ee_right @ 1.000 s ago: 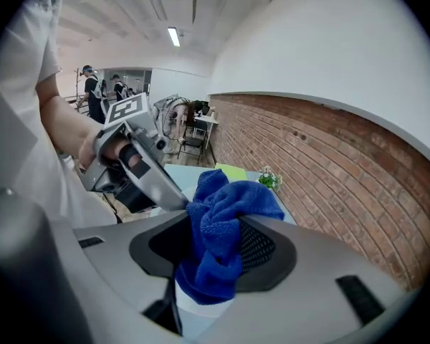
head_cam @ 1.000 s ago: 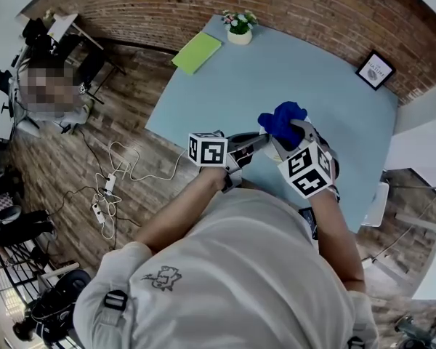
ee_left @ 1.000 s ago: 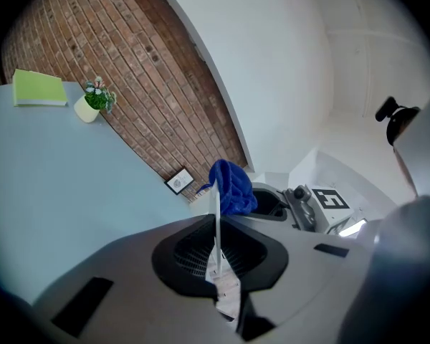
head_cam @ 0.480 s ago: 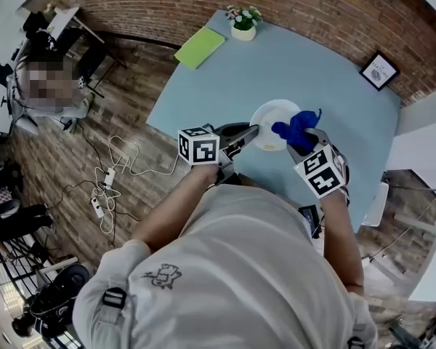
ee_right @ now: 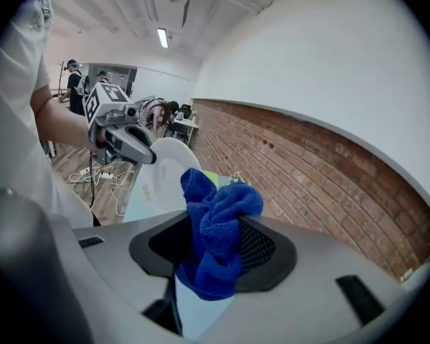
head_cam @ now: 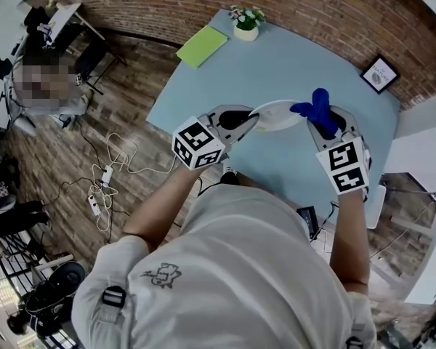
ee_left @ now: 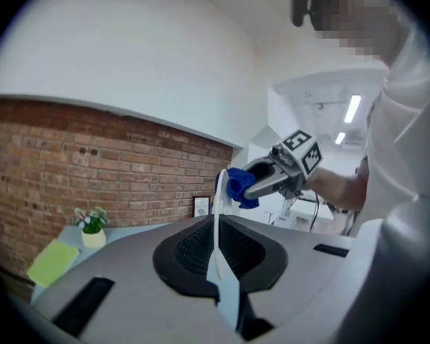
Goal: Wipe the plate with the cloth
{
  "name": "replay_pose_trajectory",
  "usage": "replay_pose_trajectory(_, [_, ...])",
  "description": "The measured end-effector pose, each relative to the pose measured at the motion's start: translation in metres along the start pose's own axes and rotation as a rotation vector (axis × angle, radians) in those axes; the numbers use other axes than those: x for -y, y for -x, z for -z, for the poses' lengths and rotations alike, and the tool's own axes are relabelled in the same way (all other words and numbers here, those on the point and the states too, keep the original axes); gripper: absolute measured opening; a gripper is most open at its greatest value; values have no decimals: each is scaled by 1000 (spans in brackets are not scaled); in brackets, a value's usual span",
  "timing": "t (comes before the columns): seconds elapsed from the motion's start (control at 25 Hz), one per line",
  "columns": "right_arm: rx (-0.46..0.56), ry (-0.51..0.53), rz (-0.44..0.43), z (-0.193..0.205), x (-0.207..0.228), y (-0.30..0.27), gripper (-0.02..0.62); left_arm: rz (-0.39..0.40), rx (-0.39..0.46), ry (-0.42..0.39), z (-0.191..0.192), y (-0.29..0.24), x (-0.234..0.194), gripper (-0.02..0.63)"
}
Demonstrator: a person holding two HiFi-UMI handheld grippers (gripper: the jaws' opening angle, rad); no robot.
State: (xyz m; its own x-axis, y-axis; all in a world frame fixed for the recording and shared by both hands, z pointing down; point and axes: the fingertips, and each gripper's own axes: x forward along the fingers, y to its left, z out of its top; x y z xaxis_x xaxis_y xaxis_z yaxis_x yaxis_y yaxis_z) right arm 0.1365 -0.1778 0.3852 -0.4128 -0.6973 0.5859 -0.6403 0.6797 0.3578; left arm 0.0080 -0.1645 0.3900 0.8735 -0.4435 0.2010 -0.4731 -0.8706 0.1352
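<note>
Over the counter [head_cam: 276,64], the plate [head_cam: 277,115] hangs in mid-air, pinched at its rim alone by the left gripper [head_cam: 248,120], so a firm push from the cloth [head_cam: 316,107] clamped in the right gripper [head_cam: 327,124] may lever it loose.

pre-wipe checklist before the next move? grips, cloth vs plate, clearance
1. Left gripper shut on the plate at its rim: ok.
2. Right gripper shut on the blue cloth: ok; the cloth bunches out past the jaws.
3. Plate held off the table: ok; the right gripper view shows it in the air.
4. Cloth touching the plate: cannot tell; it sits at the rim opposite the left gripper.
5. Flower pot, green pad and picture frame out of the way: ok; all stand near the table's far edges.
</note>
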Motion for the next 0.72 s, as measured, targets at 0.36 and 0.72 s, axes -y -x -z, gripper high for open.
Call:
replay_pose_trajectory(0.36, [167,19,-47,-80,-1,33,176,-121,-91,-586,-20,0,9,17])
replay_pose_trajectory(0.72, [304,-82,-301,-132,-41,30,176,-155,-107,-1054,-39,-2,24,17])
